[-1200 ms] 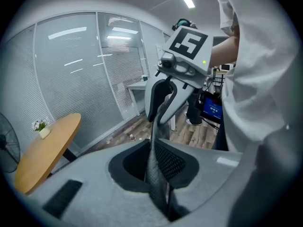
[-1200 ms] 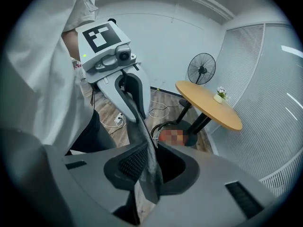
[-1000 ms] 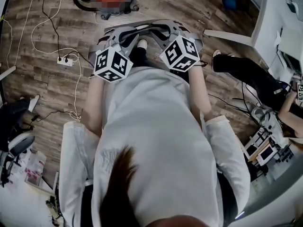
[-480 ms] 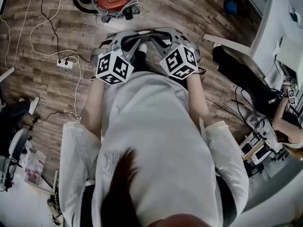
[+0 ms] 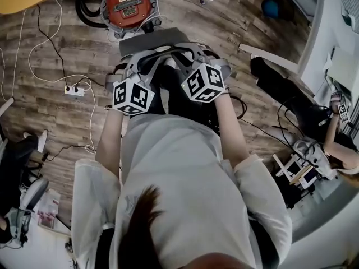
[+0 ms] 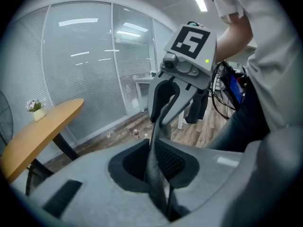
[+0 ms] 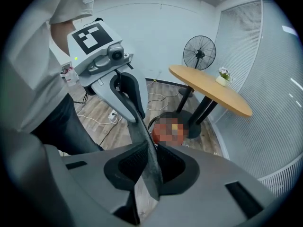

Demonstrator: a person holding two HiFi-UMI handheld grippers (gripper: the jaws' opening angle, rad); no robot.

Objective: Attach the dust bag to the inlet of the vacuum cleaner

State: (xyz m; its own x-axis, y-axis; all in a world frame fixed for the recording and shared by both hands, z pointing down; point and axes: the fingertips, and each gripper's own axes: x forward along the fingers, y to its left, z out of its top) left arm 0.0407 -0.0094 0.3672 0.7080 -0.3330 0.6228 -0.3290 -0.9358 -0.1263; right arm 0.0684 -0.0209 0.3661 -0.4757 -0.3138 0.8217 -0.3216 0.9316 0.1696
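Note:
The red vacuum cleaner [image 5: 128,3] stands on the wooden floor at the top of the head view, just beyond the grippers. The grey dust bag [image 5: 150,40] hangs stretched between both grippers, over the floor in front of the vacuum. My left gripper [image 5: 143,62] is shut on the bag's left side. My right gripper [image 5: 188,54] pinches the right side, and its jaws are closing on the fabric. In the left gripper view the bag [image 6: 155,155] runs edge-on from my jaws to the right gripper [image 6: 164,109]. In the right gripper view the bag [image 7: 143,138] leads to the left gripper [image 7: 127,98], with the vacuum [image 7: 170,131] below.
A black hose [image 5: 88,13] coils at the vacuum's left. A power strip [image 5: 74,88] with white cables lies on the floor at left. A round wooden table [image 7: 210,89] and a standing fan [image 7: 199,53] are behind the vacuum. A seated person's legs [image 5: 286,83] stretch in from the right.
Both grippers, still holding the bag, have moved forward and down towards the vacuum. The vacuum now shows fuller and closer to them in the head view.

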